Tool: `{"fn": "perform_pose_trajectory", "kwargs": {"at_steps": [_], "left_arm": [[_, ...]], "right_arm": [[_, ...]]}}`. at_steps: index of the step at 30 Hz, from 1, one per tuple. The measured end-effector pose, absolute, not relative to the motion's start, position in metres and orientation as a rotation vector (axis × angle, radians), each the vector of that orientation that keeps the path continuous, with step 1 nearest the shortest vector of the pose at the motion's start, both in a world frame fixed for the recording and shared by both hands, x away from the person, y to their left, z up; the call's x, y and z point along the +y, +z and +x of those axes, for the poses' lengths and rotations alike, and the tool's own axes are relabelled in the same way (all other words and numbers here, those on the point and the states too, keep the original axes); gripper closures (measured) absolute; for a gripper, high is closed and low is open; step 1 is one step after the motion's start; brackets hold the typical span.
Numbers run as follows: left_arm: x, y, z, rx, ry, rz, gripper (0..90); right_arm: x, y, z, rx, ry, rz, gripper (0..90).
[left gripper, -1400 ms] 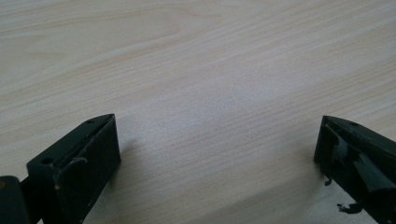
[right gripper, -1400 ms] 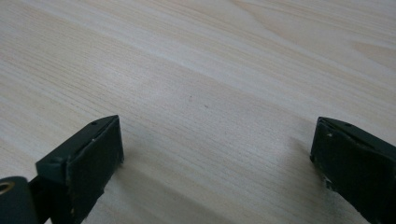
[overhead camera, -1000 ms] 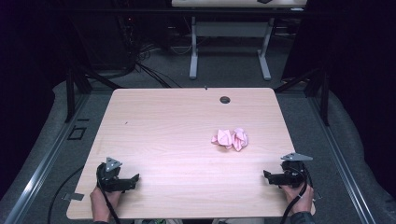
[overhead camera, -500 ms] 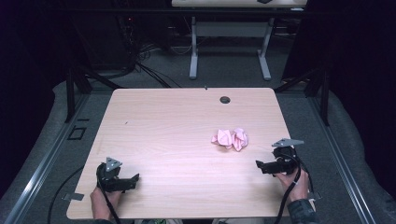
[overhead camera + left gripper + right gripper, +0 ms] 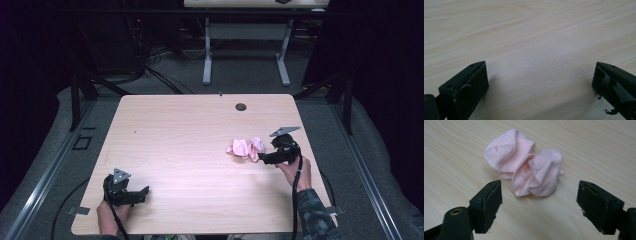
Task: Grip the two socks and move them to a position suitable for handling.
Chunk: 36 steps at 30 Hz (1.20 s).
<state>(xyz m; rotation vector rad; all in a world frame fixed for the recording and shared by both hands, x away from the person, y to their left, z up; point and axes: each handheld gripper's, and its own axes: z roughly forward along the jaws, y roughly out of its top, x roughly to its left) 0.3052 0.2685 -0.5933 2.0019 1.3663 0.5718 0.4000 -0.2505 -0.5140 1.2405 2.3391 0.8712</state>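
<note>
Jaws closing, still clear, right gripper point(image 5: 539, 195) nears crumpled pink cotton socks point(image 5: 524, 162); best pinch the nearest fold low.

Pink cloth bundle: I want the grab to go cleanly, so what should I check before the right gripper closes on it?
1. Pink cloth bundle lies free on the table: ok.
2. Right gripper faces the bundle, jaws apart, having just been closing: ok.
3. Bundle between the jaws: not ok, it lies just ahead.
4. Pads touching cloth: not ok.
5. Left gripper open, well away: ok.
</note>
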Motion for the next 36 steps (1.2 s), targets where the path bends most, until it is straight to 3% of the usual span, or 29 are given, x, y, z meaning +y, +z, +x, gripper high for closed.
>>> {"fn": "perform_pose_trajectory", "kwargs": {"at_steps": [11, 21, 29, 36], "left_arm": [[0.268, -0.593, 0.305, 1.366, 0.572, 2.002, 0.2], [0.268, -0.593, 0.305, 1.366, 0.572, 2.002, 0.2], [0.268, -0.593, 0.305, 1.366, 0.572, 2.001, 0.2], [0.268, -0.593, 0.305, 1.367, 0.573, 2.001, 0.2]], "right_arm": [[-0.223, -0.542, 0.447, 2.420, 0.718, 1.233, 43.2], [-0.225, -0.557, 0.452, 2.411, 0.680, 1.279, 76.1], [-0.236, -0.544, 0.437, 2.353, 0.819, 1.346, 79.6], [-0.243, -0.497, 0.381, 2.284, 1.074, 1.329, 79.6]]}}
